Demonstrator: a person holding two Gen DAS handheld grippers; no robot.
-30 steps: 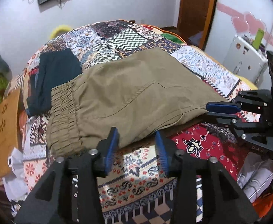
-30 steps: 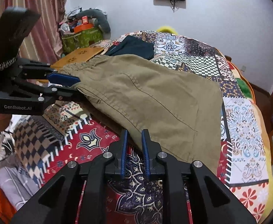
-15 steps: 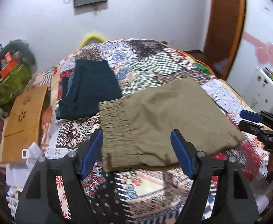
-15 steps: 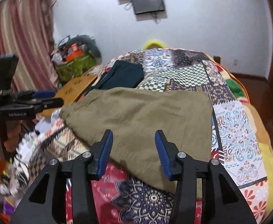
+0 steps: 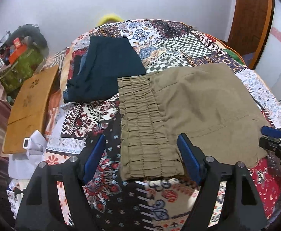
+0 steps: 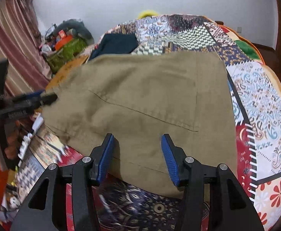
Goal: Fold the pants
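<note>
Pants (image 5: 188, 111) lie folded beyond both gaping tools (image 5: 141, 157) (image 6: 137, 156), ungripped.

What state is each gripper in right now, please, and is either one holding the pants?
Left gripper: open, holding nothing, above the waistband of the khaki pants.
Right gripper: open, holding nothing, over the pants' near edge.

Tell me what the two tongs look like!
Both look alike. The left tongs and right tongs have black frames with triangle cut-outs, silver screws, and two fingers with ridged blue pads. No cables or sleeves show.
</note>
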